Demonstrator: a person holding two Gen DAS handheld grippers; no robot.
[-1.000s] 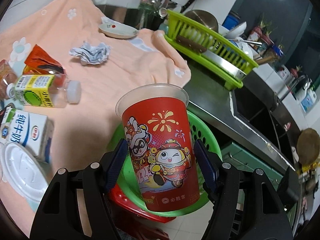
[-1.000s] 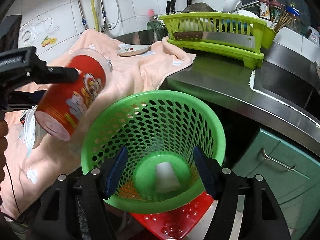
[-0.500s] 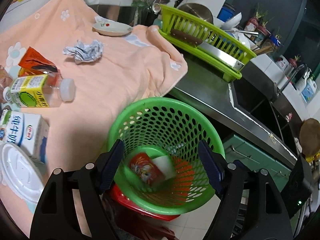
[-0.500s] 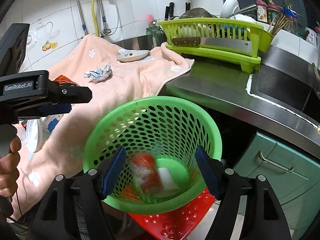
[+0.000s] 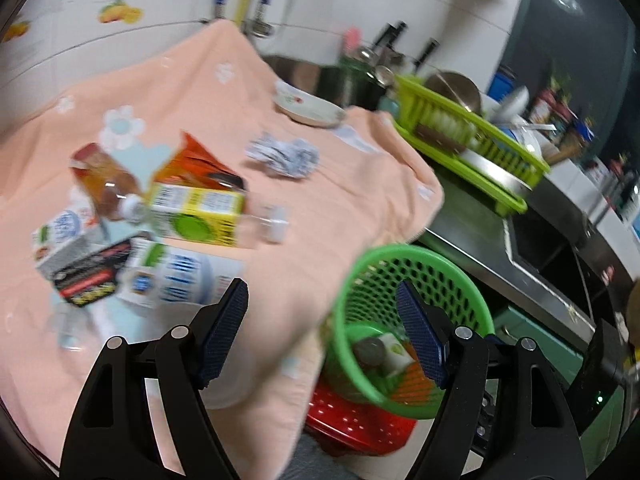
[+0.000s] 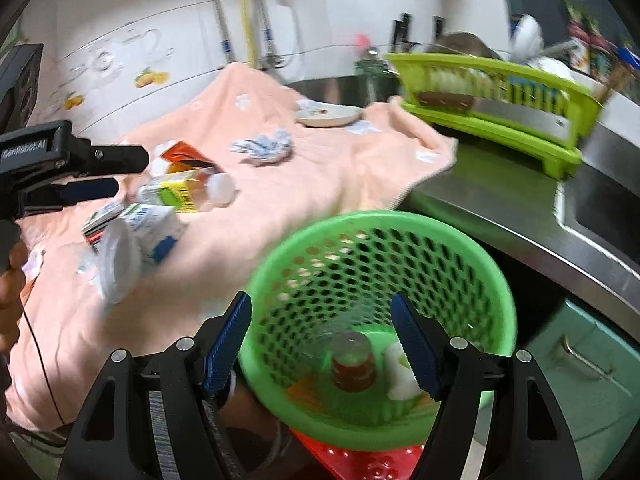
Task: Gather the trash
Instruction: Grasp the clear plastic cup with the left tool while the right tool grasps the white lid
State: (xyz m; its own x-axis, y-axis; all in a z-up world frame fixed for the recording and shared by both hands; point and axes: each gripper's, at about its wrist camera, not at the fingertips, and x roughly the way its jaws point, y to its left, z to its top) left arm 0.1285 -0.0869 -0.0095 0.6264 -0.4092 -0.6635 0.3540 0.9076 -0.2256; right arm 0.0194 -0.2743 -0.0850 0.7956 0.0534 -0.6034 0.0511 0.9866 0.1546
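Both claws, left [image 5: 322,330] and right [image 6: 322,344], gape empty; red cup [image 6: 354,364] lies in green basket [image 6: 360,224].

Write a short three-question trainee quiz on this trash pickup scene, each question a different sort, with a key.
1. True or false: the red cup lies inside the green basket.
2. Multiple choice: the crumpled paper lies on (A) the peach towel, (B) the dish rack, (C) the steel counter.
3. Fill in: the left claw is ___, with nothing between its fingers.

Key: 1 true; 2 A; 3 open.
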